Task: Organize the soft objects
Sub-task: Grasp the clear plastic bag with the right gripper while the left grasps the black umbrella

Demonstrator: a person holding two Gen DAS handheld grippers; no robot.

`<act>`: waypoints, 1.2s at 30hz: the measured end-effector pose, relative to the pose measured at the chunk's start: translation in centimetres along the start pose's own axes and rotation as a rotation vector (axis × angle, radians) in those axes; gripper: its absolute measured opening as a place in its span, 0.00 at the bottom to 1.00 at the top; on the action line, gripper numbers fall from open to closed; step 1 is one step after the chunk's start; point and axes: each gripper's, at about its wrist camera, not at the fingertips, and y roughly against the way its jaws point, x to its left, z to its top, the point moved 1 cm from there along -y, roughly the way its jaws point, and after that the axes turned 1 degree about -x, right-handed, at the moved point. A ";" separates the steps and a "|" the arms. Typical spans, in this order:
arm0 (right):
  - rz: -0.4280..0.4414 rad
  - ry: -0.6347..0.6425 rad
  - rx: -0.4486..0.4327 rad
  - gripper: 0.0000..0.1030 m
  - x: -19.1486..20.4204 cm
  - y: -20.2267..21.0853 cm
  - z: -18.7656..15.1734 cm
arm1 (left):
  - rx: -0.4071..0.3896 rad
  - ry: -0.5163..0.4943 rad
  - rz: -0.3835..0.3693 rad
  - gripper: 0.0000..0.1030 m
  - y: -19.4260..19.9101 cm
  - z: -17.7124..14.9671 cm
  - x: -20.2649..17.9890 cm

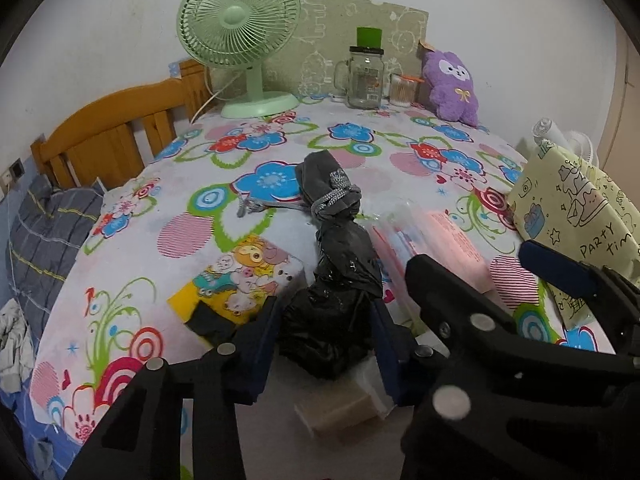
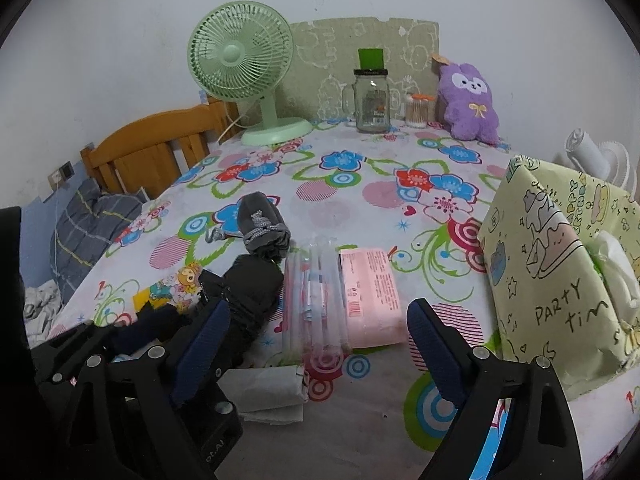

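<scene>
**Two Claws Close In on a Bundle at the Table's Near Edge**

Flowered cloth covers the table (image 2: pixel 360 208) where I work, a bed's wooden headboard (image 1: pixel 120 128) and a pale wall behind it. Nearest me, my left claw (image 1: pixel 324 316) has its blue pads on either side of the black plastic-wrapped bundle (image 1: pixel 340 292), drawn in against its crinkled near end; I judge this a grip taken low so the soft roll lifts without sagging. That bundle lies close to the table's front edge, its long axis running away from me toward the far wall, the far end wrapped in grey cloth and tied with a grey cord (image 1: pixel 332 200). My right claw (image 2: pixel 316 332) stands wide with nothing in it, straddling the clear tube pack (image 2: pixel 316 296) and the pink packet (image 2: pixel 370 300), both lying parallel to the bundle, just beside it. A cartoon-print cloth (image 1: pixel 236 276) lies flat on its other side. To the right leans a pale green "party" gift bag (image 2: pixel 560 280), likely where soft things go. Farthest back stand a green fan (image 2: pixel 244 68), a glass jar (image 2: pixel 370 100) and a purple plush (image 2: pixel 470 100).
</scene>
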 end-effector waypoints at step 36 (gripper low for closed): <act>0.009 -0.005 0.081 0.17 -0.6 -2.2 0.8 | -0.015 -0.017 0.005 0.21 -0.5 1.1 -1.2</act>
